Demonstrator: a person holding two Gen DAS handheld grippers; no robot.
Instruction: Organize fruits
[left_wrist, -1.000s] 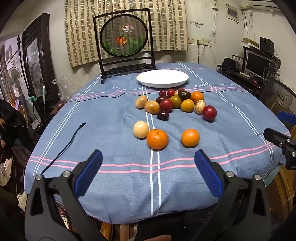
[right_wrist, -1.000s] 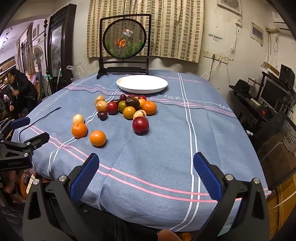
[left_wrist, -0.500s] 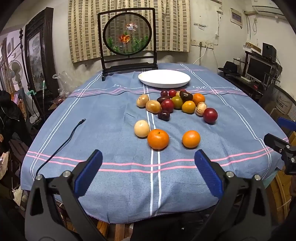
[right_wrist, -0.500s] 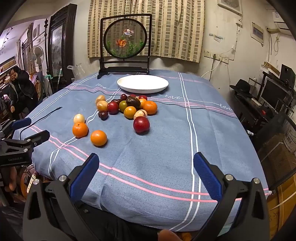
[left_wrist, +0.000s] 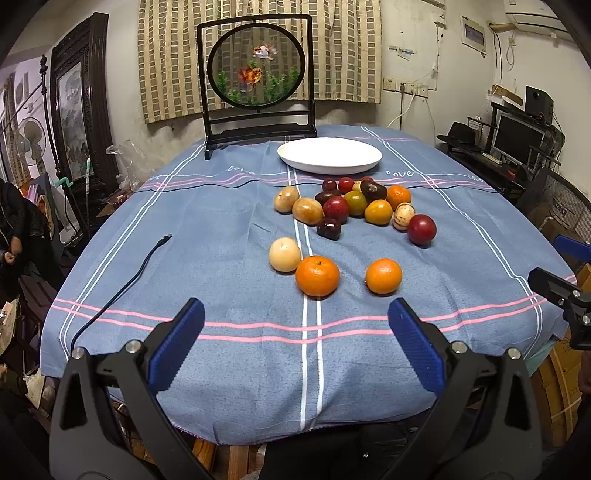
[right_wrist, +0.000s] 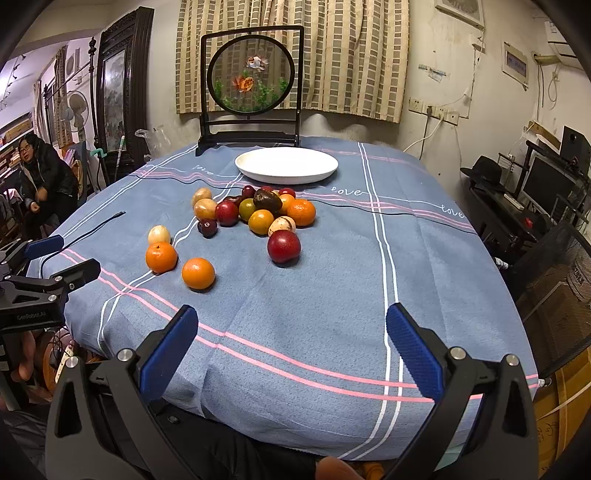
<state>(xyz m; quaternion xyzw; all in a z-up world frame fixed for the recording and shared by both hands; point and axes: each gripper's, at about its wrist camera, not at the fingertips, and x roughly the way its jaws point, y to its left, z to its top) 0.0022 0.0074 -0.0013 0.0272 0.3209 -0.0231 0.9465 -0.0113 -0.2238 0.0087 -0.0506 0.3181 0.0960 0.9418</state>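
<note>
Round orange, red and tan fruits (left_wrist: 354, 206) lie clustered just before the empty white round plate (left_wrist: 330, 155) on the blue-clothed desk (left_wrist: 221, 229). Both the left hand-held gripper (left_wrist: 295, 332) and the right hand-held gripper (right_wrist: 291, 332) hover spread, empty; picking has not begun. Next, reach for the nearest orange (left_wrist: 317, 276).

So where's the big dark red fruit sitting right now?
The dark red fruit lies on the blue tablecloth at the near right edge of the fruit pile, just in front of a pale speckled fruit, well short of the white plate.
</note>
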